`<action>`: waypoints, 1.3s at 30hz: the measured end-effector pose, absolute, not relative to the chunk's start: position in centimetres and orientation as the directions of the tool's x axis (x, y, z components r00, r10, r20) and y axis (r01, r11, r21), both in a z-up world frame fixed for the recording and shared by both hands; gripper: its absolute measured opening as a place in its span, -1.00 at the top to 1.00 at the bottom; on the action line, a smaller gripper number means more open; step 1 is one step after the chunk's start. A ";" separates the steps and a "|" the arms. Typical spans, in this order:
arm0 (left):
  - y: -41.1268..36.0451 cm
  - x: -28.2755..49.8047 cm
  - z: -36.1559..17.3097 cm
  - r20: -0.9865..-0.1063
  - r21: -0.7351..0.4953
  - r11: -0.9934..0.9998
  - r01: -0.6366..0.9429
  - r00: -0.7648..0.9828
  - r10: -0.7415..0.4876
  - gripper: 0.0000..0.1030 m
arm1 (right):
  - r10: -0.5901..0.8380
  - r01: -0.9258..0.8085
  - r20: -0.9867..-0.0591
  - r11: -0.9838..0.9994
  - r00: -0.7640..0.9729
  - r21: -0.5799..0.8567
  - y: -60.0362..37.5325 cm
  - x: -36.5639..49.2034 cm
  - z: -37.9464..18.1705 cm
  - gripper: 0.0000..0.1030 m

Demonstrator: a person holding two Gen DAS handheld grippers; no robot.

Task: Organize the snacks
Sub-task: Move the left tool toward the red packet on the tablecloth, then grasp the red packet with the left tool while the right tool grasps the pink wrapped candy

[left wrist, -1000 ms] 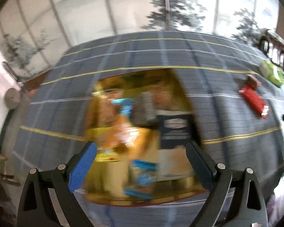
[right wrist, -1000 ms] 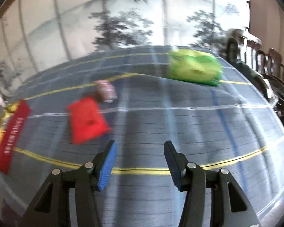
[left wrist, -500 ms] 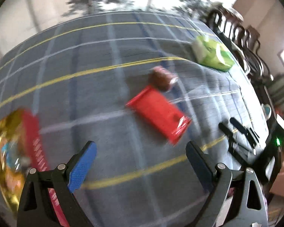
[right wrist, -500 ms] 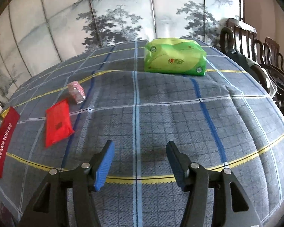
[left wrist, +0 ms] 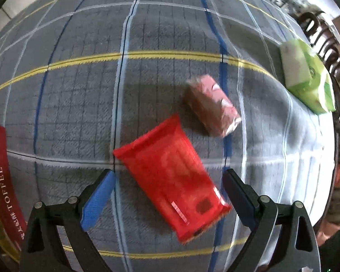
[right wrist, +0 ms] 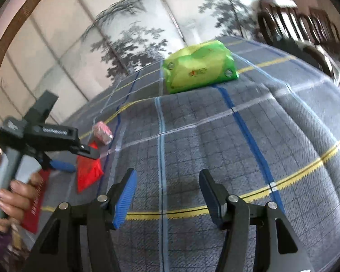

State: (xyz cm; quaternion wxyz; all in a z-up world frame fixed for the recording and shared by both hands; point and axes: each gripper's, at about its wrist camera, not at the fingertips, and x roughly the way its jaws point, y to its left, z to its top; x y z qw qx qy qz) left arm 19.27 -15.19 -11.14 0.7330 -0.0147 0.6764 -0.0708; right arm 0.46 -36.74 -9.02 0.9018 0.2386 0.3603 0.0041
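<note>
Downward, the left wrist view shows the left claw [left wrist: 167,195] spread wide above a flat red foil snack packet [left wrist: 172,179] lying on the grey plaid-clothed surface [left wrist: 79,90], pads not touching it; a small pink wrapped snack [left wrist: 212,106] lies just beyond. Only the right wrist view shows the hand [right wrist: 13,195] gripping that tool, the right claw [right wrist: 167,195] apart over bare cloth, and the green tissue pack [right wrist: 199,70] face-on.

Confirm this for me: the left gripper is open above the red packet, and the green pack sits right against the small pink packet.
Wrong on the green pack: the left wrist view shows it well apart from the small pink packet. The left gripper is indeed open above the red packet.
</note>
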 end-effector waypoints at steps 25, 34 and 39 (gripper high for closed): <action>-10.9 9.3 -7.8 -0.965 -0.072 0.989 0.131 0.240 -0.102 0.23 | 0.183 0.178 -0.671 0.884 0.719 0.432 -36.6 1.1 -9.0 -0.14; -5.5 7.6 -7.2 -0.953 -0.064 0.989 0.136 0.286 -0.101 0.23 | 0.298 -0.072 -0.638 0.932 0.710 0.355 -31.9 7.0 -5.8 -0.14; -5.1 7.8 -7.0 -0.948 -0.062 0.986 0.152 0.301 -0.106 0.23 | 0.326 -0.231 -0.668 0.945 0.669 0.230 -26.9 12.4 -5.7 -0.14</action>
